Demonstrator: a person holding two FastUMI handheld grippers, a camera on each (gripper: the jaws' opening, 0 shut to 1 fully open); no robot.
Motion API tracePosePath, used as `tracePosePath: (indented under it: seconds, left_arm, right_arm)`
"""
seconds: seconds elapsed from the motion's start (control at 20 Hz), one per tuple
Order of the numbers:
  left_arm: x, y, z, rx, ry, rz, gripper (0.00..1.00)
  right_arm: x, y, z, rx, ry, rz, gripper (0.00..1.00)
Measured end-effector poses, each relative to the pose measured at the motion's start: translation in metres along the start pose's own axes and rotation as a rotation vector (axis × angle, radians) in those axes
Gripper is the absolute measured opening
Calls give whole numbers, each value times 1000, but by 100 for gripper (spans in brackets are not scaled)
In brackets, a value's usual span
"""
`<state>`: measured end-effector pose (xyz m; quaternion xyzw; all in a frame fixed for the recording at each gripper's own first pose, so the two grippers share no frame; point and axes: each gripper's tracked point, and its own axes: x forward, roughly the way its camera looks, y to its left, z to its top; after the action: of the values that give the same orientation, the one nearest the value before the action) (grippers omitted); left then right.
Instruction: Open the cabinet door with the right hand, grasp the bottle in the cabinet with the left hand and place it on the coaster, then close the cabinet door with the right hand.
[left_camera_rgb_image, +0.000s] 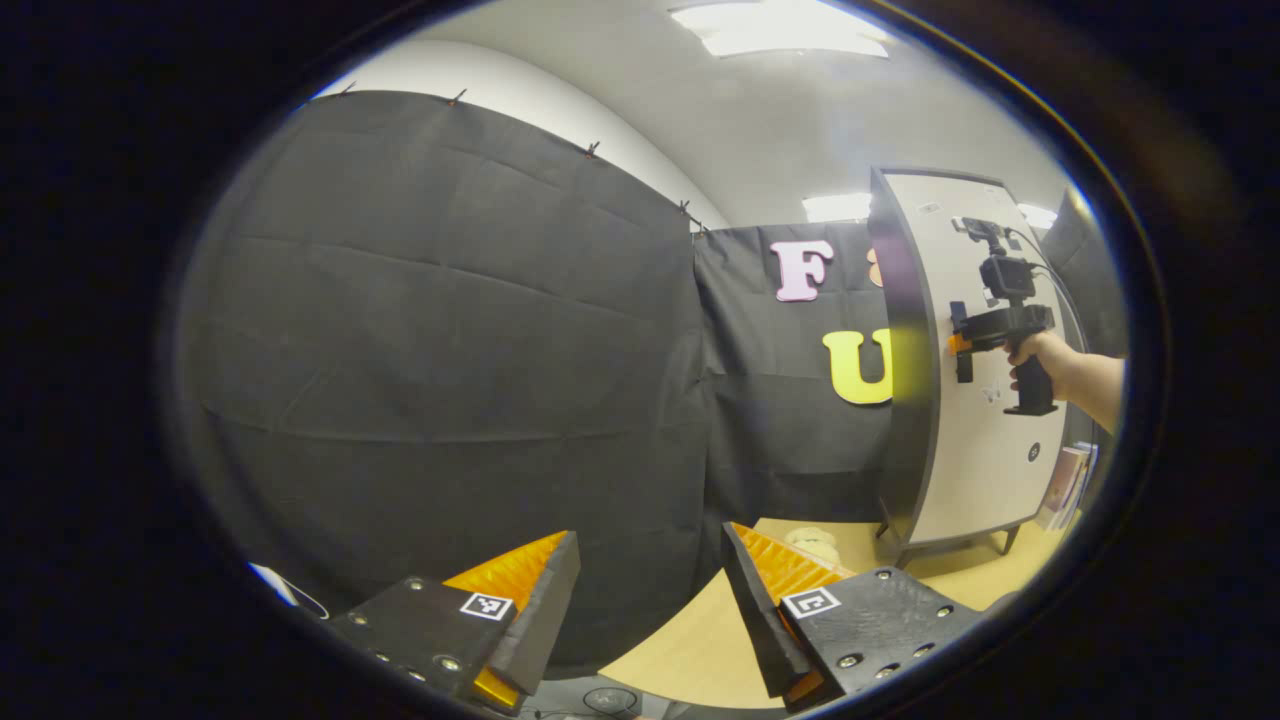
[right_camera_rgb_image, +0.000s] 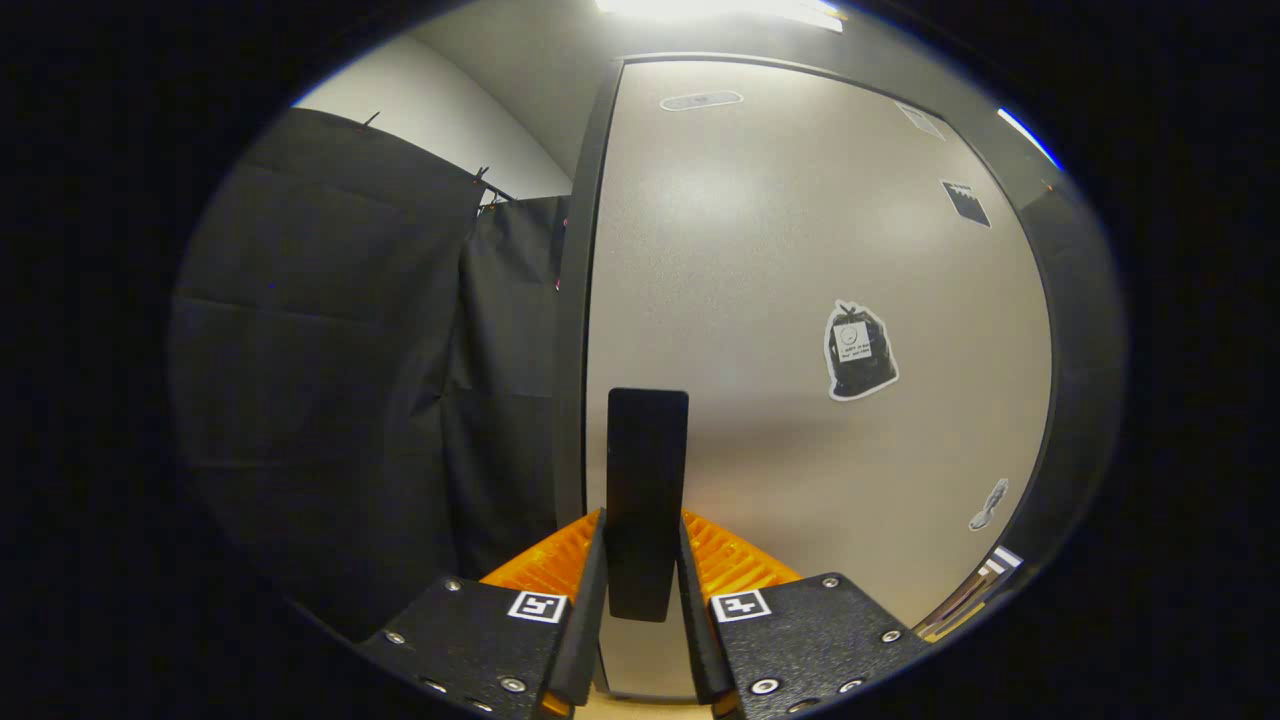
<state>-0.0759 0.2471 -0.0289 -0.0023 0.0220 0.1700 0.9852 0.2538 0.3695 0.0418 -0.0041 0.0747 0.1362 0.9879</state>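
The right tongs (right_camera_rgb_image: 645, 590) are clamped on the dark handle (right_camera_rgb_image: 647, 480) of the pale cabinet door (right_camera_rgb_image: 800, 250). The left tongs (left_camera_rgb_image: 650, 600) stand apart above the tan desk (left_camera_rgb_image: 690, 640), black cloth (left_camera_rgb_image: 440, 330) hanging behind, ceiling lights (left_camera_rgb_image: 780, 30) overhead.

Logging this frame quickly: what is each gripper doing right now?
Left gripper: open, holding nothing.
Right gripper: shut on the cabinet door handle.
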Motion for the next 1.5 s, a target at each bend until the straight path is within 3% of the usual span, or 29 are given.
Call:
tracePosePath:
  seconds: [0.05,0.1,0.15,0.3,0.6,0.7,0.75,0.85,0.95,1.0,1.2,1.25,1.3,1.45,1.5]
  left_arm:
    - [-1,1,-1,-4,4,-2,87]
    - [0,1,-1,-8,7,-3,82]
    - [1,1,-2,-13,7,-7,82]
    - [1,-1,4,-26,2,-22,82]
    - [-3,-20,16,-33,-16,-43,82]
    - [-6,-32,19,-29,-22,-58,87]
    - [-7,-37,20,-25,-23,-63,82]
    - [-9,-49,20,-22,-26,-80,82]
    - [-11,-62,25,-21,-31,-98,87]
    - [-12,-69,26,-21,-32,-107,82]
    - [-16,-84,35,-22,-51,-137,82]
    - [-15,-93,37,-23,-54,-146,87]
    - [-15,-100,39,-23,-57,-156,82]
    - [-14,-118,44,-15,-70,-178,82]
    - [-15,-124,47,-12,-75,-186,87]
  right_arm:
    - [0,0,-2,28,11,3,37]
    - [-1,0,-1,40,9,8,35]
    - [0,0,-1,32,10,11,34]
    - [-3,0,-2,-17,22,3,20]
    - [-15,2,-2,-14,31,55,19]
    - [-24,5,0,-10,29,82,20]
    - [-27,6,1,-10,27,95,20]
    - [-35,7,3,-3,25,118,20]
    - [-45,7,4,-3,28,142,20]
    - [-49,8,5,-6,28,154,20]
    - [-54,5,3,-2,36,201,20]
    - [-55,4,3,-7,37,211,20]
    - [-57,3,4,-14,38,220,20]
    - [-63,1,3,-11,44,257,19]
    - [-65,0,3,-9,50,269,20]
